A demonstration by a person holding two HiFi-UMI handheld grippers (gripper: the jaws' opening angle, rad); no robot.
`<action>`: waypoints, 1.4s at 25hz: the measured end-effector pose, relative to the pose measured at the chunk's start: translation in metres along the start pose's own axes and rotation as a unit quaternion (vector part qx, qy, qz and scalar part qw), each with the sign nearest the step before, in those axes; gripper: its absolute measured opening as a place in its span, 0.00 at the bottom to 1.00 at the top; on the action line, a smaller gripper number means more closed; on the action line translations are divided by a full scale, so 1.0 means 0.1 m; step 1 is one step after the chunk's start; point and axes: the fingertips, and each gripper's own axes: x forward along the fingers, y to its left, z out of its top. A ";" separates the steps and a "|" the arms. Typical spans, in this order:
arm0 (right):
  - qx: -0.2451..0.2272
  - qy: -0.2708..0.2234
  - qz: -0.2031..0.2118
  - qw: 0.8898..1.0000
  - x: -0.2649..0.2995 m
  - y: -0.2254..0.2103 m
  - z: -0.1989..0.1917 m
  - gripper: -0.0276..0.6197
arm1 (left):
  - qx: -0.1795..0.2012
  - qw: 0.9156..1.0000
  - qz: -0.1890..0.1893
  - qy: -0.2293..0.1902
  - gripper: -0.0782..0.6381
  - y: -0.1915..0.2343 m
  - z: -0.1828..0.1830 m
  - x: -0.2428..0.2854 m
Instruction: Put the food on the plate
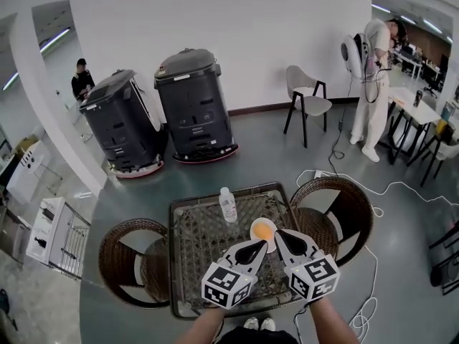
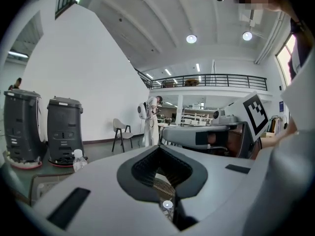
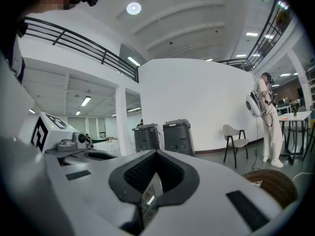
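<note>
On the table a small white plate holds something orange, probably the food, though it is too small to identify. A capped bottle stands just beyond the plate, upright; its contents are not clear. The left gripper and right gripper hover over the plate's near edge, each with its jaws pressed together and nothing between them. Wicker chairs flank the table.
</note>
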 end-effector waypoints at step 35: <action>-0.028 -0.032 -0.004 0.999 -0.38 0.22 0.37 0.05 | 0.019 0.999 -0.007 -0.040 0.12 -0.30 0.42 -0.26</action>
